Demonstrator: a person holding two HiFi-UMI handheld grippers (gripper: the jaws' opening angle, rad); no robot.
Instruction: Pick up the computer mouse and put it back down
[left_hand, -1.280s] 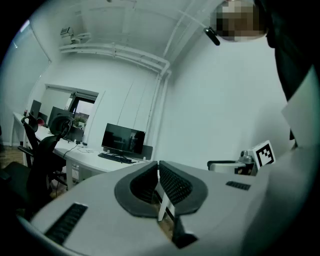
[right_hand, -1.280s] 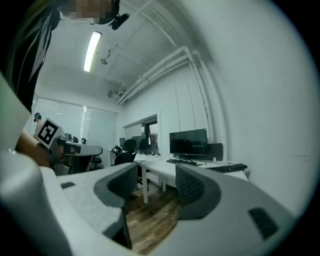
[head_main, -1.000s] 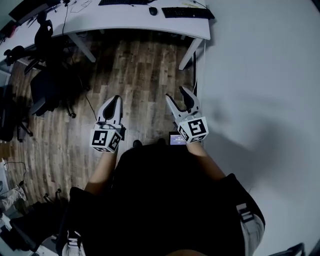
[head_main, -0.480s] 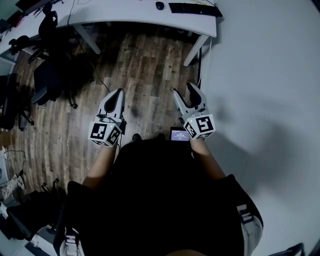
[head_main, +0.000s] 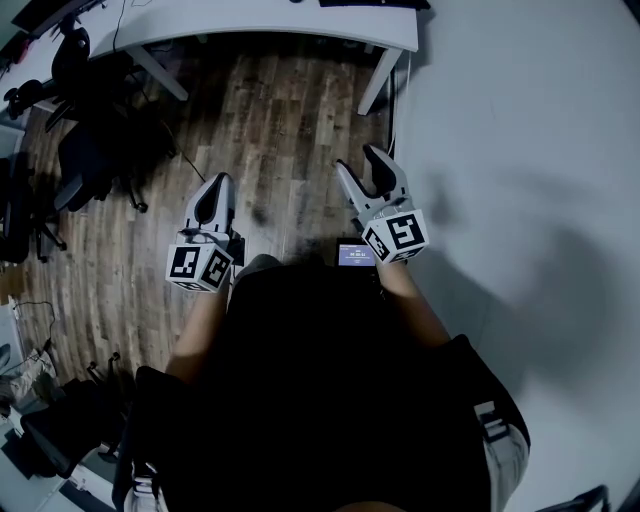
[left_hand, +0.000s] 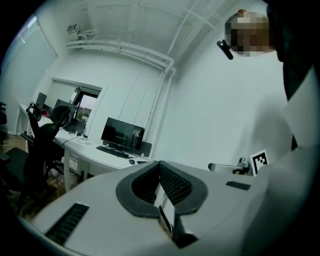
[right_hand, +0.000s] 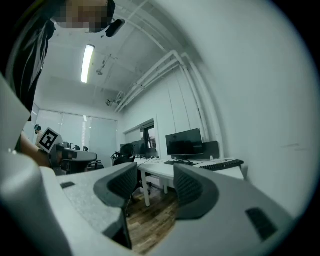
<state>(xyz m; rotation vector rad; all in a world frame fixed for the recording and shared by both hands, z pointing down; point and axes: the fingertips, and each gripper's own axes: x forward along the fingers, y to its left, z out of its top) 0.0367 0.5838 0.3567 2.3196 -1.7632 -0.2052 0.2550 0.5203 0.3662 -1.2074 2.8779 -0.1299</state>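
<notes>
Mouse (left_hand: 132, 161) sits well apart from left gripper (left_hand: 160, 170).

The computer mouse (left_hand: 131, 161), small, dark and rounded, lies flat on the white desk (left_hand: 86, 153), just beside the black keyboard (left_hand: 112, 151) at its 4 o'clock and at the dark monitor's (left_hand: 122, 135) 5 o'clock.
</notes>
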